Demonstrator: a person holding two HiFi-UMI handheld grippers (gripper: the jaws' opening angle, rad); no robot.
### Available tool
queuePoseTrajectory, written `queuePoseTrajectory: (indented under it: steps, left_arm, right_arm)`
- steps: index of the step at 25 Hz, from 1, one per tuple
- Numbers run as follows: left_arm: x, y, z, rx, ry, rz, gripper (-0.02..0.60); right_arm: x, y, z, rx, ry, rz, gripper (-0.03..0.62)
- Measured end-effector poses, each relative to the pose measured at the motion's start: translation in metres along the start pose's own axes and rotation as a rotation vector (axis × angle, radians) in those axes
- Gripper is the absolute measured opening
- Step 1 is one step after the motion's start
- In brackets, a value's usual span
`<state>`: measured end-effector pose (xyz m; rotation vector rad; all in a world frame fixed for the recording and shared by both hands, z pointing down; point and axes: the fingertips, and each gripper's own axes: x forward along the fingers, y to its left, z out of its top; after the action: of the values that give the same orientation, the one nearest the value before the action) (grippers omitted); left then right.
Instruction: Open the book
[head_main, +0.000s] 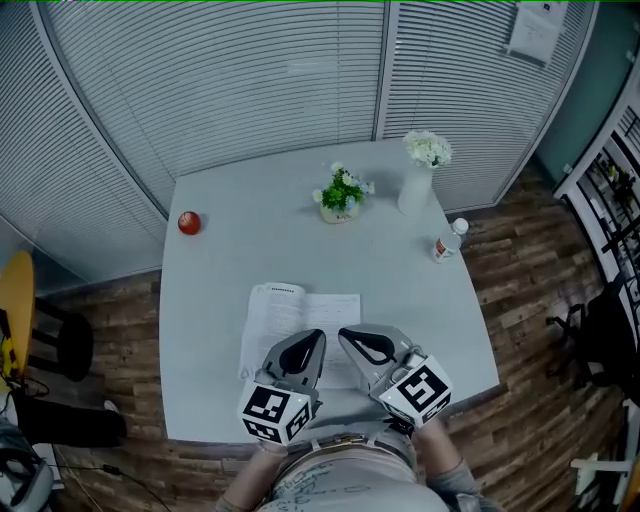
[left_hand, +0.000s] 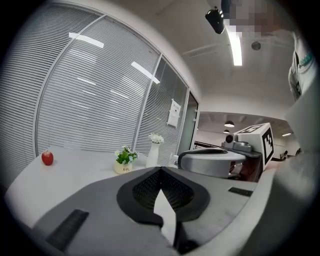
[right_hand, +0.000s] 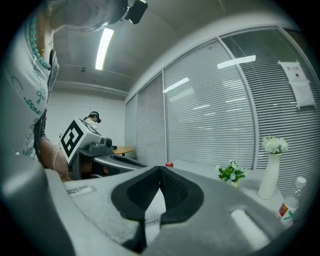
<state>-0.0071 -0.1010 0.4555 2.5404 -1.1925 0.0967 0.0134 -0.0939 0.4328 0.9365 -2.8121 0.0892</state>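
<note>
lying open, the book (head_main: 300, 312) sits near the table's (head_main: 215, 260) front edge.

Office meeting room, blind-covered glass partitions (head_main: 220, 90), ceiling strip light (left_hand: 234, 47)

Book (head_main: 300, 315) on table (head_main: 215, 300), near edge; apple (head_main: 189, 222) far left; vase (head_main: 415, 188) far right

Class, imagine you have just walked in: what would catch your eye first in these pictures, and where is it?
The left gripper and right gripper, each bearing a marker cube, hang side by side with jaws together over an open book at the near edge of the pale table. Farther back, a red apple sits alone at the left, while a potted plant and a white vase of flowers stand towards the right.
</note>
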Motion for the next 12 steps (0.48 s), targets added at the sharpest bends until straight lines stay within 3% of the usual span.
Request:
queuePoseTrajectory:
  steps: [12]
  left_arm:
    - [-0.007, -0.003, -0.015, 0.007, 0.053, -0.046, -0.002]
  right_arm:
    - [0.010, 0.010, -0.017, 0.022, 0.063, 0.001, 0.003]
